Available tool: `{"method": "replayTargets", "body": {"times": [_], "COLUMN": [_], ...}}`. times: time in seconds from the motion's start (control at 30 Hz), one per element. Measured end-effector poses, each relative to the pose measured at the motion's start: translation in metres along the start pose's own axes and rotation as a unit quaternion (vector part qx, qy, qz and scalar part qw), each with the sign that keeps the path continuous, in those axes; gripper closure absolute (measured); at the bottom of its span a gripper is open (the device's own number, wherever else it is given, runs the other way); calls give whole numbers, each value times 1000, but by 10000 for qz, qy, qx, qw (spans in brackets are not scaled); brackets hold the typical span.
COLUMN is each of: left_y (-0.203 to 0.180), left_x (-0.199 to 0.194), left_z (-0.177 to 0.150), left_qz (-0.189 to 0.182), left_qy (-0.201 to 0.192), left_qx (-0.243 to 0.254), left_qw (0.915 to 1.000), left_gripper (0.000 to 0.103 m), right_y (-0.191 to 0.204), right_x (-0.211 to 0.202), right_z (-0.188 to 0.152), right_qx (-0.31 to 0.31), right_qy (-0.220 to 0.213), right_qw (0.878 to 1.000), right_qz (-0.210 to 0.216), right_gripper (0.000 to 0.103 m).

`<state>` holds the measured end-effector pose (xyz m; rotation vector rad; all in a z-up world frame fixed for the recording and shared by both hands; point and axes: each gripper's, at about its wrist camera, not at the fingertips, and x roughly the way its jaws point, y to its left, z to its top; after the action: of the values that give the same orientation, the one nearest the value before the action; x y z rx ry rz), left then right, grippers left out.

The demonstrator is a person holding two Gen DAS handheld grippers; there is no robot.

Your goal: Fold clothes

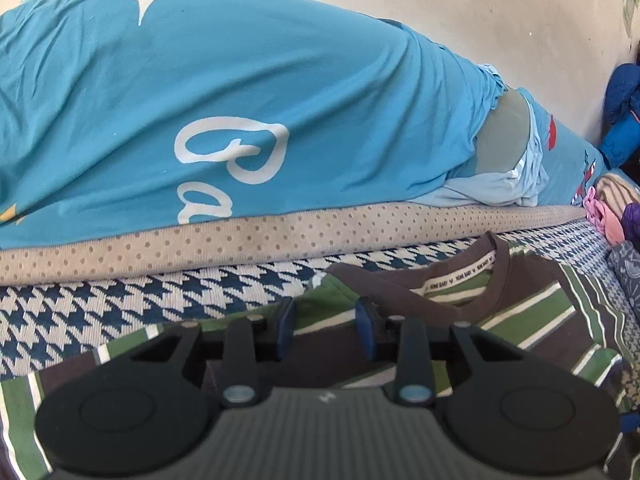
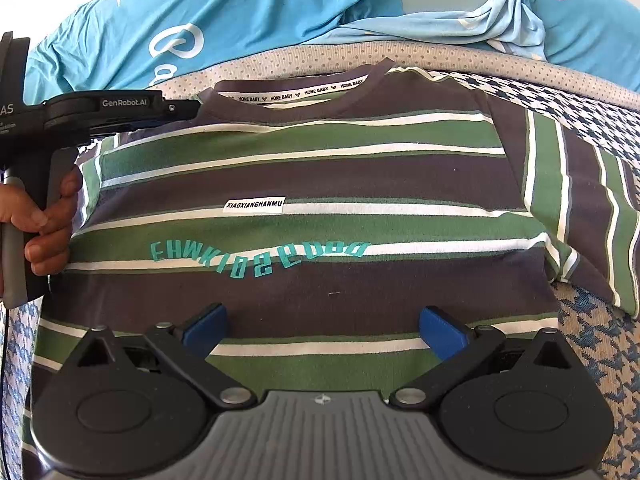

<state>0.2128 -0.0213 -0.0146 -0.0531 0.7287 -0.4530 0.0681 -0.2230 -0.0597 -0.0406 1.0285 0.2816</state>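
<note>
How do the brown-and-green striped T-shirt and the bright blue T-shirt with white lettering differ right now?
The striped T-shirt lies spread flat, front up, on the houndstooth cover; the blue T-shirt sits further back, rumpled and mounded. The striped one has teal lettering and a small white label; the blue one carries large white script and a star. The left gripper and right gripper are over the striped shirt, neither at the blue one. Both are short-sleeved knit tops.

Houndstooth bed cover (image 2: 592, 364), striped T-shirt (image 2: 320, 176) spread flat
</note>
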Motion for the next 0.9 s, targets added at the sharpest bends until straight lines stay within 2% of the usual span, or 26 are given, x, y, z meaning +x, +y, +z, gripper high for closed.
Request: {"method": "replayTargets", "body": {"times": [0.17, 0.37, 0.53, 0.67, 0.77, 0.9], "left_y": [-12, -21, -33, -23, -15, -4], "left_x": [1, 1, -4, -11, -12, -9], "left_z": [-3, -7, -7, -2, 1, 4], "left_qz": [139, -6, 107, -102, -72, -223], "left_qy": [-23, 105, 121, -122, -226, -276], "left_qx": [278, 403, 866, 454, 294, 69], "left_qw": [9995, 9991, 9961, 9988, 9993, 9993], "left_gripper": [95, 98, 96, 90, 82, 79], "right_y": [0, -1, -1, -4, -4, 1], "right_x": [1, 1, 1, 0, 0, 1], "right_z": [1, 3, 4, 3, 3, 2], "right_qx": [-5, 60, 74, 118, 109, -5], "right_qy": [10, 19, 25, 23, 21, 27], "right_qw": [10000, 10000, 10000, 9999, 9999, 10000], "right_qz": [-6, 21, 26, 65, 49, -49], "right_gripper": [0, 0, 0, 0, 0, 0]}}
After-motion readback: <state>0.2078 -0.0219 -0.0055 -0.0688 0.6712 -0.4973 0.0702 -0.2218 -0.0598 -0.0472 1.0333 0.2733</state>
